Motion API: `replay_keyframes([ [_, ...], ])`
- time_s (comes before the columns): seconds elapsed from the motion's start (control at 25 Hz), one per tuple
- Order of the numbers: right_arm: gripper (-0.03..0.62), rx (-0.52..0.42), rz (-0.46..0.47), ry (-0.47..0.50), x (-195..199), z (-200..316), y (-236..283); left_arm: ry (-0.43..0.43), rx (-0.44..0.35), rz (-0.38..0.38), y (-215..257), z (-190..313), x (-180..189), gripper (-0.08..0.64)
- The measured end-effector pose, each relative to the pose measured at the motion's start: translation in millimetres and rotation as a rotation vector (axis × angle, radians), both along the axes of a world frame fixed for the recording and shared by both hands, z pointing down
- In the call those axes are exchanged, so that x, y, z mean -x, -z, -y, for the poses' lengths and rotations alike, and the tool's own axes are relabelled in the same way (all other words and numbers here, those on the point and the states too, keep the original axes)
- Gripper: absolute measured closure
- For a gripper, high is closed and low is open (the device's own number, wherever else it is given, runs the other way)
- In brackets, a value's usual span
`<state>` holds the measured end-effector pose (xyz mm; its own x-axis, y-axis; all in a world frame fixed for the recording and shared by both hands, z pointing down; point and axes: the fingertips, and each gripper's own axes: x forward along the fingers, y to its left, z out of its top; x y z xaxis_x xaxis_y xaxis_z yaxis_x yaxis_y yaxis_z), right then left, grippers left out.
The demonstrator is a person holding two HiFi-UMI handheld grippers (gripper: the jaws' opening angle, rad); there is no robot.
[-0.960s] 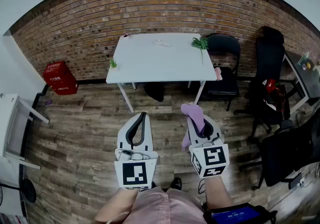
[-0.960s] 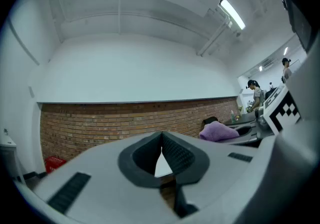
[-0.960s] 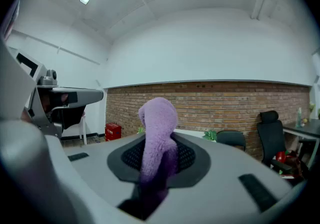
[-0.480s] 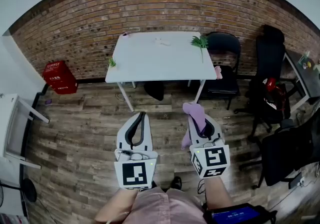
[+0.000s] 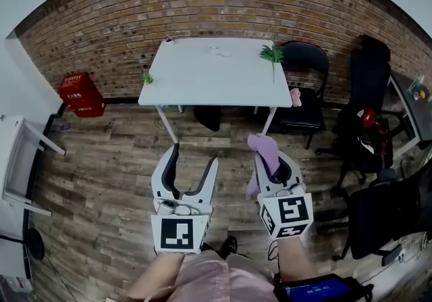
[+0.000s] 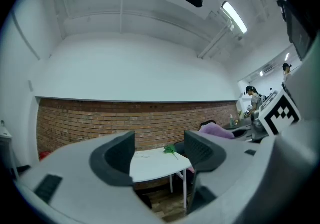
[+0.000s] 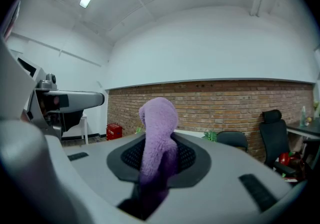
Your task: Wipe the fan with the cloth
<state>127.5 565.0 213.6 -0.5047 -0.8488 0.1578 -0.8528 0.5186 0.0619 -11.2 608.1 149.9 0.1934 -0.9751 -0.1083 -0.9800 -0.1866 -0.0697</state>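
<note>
Left tongs [image 6: 159,150] wide, just been opening. Nothing between them; through the gap I only see the white surface [image 5: 216,88] and the brick wall [image 5: 202,3]. Right tongs [image 7: 157,155] clamped on the purple cloth [image 7: 159,118] — pinched partway along, top end sticking up past the tips and folding over, tail hanging down below. Both tongs sit side by side, roughly level, over the wood floor [image 5: 101,165], well short of the surface and pointed toward it.

Surface stands against the wall on thin white legs. A green sprig [image 5: 271,55] lies near its far right corner and a smaller green bit [image 5: 147,78] at its left edge. There's a small pale item near the far middle — can't make out what. Black chair [image 5: 304,81] stands just right of the surface with something pink [image 5: 295,98] at the seat edge. Red crate [image 5: 79,94] is on the floor by the wall, left side. More black chairs far right.
</note>
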Motion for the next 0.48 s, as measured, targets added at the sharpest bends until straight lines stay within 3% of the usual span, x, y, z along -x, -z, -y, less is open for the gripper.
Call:
replay_keyframes([
  [0.48,0.5,0.06,-0.024,0.063,7,58,-38,0.065,0.057,-0.01,-35,57,7,0.258],
])
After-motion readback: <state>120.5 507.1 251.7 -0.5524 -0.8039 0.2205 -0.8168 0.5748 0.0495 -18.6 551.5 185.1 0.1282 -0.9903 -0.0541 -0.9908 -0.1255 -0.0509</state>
